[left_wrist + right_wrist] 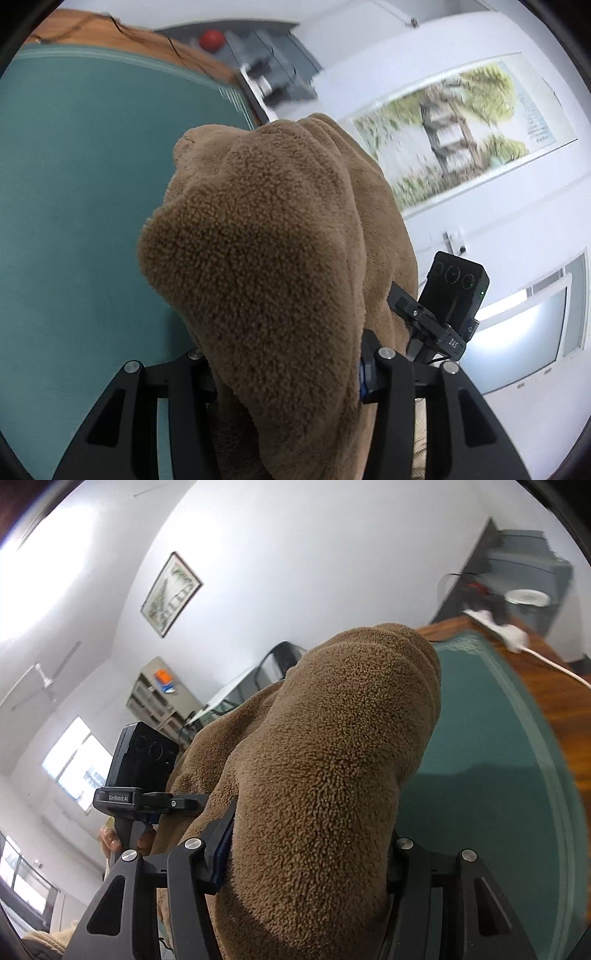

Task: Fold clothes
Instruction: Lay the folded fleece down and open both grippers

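on your left wrist view, the green mat [81,192] fills the left side, lying on a wooden table [147,35] whose brown edge shows along the top. moving right, the brown fleece garment [273,258] bulges up through the middle, lifted off the mat and draped over your left gripper [291,373]. its jaws are drawn in tight on the fleece, with the cloth spilling over both black fingers so the tips themselves are hidden. just right of the cloth you see the other gripper's camera block [456,288], then a blurred framed picture [465,129] on the white wall.

on your right wrist view, a window [75,762] and a ceiling fan [46,681] sit at the far left, with a framed picture [170,593] higher on the wall. next comes the left gripper's camera block [142,760], close beside the cloth. the same brown fleece garment [332,768] swells through the centre, and your right gripper [306,853] is pinched closed on it, a blue pad [223,853] pressed against the fleece. to the right lies the green mat [487,746], then the wooden table [554,686] with a white cable [554,664] across it.
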Motion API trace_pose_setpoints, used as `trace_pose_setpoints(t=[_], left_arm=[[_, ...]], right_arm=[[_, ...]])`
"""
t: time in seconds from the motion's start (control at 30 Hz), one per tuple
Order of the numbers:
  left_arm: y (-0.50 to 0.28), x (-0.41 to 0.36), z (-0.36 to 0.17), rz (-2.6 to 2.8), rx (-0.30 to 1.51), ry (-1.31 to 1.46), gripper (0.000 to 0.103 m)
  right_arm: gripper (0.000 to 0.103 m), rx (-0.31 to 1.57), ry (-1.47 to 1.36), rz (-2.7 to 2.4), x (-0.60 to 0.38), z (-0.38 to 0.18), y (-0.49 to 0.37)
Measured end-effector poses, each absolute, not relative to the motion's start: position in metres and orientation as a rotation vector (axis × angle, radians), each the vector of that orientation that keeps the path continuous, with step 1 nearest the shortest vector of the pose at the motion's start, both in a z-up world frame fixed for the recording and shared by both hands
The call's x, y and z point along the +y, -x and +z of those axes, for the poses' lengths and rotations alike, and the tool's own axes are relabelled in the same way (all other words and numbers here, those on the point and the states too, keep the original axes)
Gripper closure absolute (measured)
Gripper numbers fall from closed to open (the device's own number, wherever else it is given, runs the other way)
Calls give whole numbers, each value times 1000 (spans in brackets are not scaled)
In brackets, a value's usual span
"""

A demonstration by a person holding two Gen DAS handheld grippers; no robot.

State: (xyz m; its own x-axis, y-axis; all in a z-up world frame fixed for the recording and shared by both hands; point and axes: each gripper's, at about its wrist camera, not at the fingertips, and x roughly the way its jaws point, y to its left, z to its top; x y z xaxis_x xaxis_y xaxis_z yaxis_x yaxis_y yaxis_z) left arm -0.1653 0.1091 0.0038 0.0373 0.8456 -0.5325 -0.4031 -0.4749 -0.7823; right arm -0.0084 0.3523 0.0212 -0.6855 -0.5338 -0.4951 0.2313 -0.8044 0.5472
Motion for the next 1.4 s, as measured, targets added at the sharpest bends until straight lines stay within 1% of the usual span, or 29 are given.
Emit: trace_pose_setpoints(t=[0.13, 0.23, 0.3, 0.33, 0.37, 0.43, 0.5, 0.6, 0.63, 0.7, 0.77, 0.87, 0.93, 1.03, 1.1, 1.17, 1.2, 1.27, 1.4], left_arm=[[154, 141, -20, 1643, -442, 1386, 50], [152, 151, -32, 1710, -383, 1397, 50], [151, 158, -40, 1755, -344, 1403, 40], [150, 161, -44, 1778, -323, 1406, 36], [150, 164, -49, 1800, -303, 1409, 29], [147, 165, -44, 1877, -234, 1385, 23], [141, 160, -28, 1973, -142, 1332, 23], [124, 148, 9, 2182, 14, 1204, 23], [117, 142, 23, 2260, 52, 1140, 23], [98, 139, 49, 2342, 73, 998, 21], [75, 159, 67, 2325, 72, 901, 20], [61, 183, 62, 2256, 155, 891, 19], [74, 218, 43, 2244, 247, 935, 19], [81, 230, 5, 2228, 283, 1049, 19], [83, 229, -5, 2225, 268, 1097, 19], [86, 224, -14, 2224, 251, 1130, 19], [86, 222, -18, 2228, 246, 1138, 14], [95, 226, -28, 2231, 239, 1164, 11], [100, 229, -45, 2235, 236, 1170, 4]], right_arm=[[45, -686, -985, -2498, 398, -6, -12], [44, -708, -1070, -2508, 422, -33, -20], [42, -684, -1135, -2523, 446, -54, -31], [37, -663, -1141, -2544, 445, -56, -28], [29, -642, -1147, -2565, 444, -58, -24], [18, -591, -1147, -2616, 444, -58, -21], [18, -534, -1132, -2661, 442, -51, -26], [18, -335, -1052, -2833, 429, -28, -47], [18, -231, -981, -2929, 423, -18, -61], [18, -114, -851, -3002, 409, -5, -79], [18, -5, -756, -3005, 390, -2, -95], [18, 140, -664, -2933, 355, -5, -117], [18, 231, -692, -2896, 334, -12, -131], [18, 304, -775, -2844, 318, -30, -124], [17, 274, -845, -2815, 321, -36, -113], [16, 192, -881, -2794, 329, -38, -105], [15, 154, -923, -2775, 333, -39, -99], [12, 97, -959, -2758, 338, -45, -87], [10, 78, -990, -2747, 340, -48, -76]])
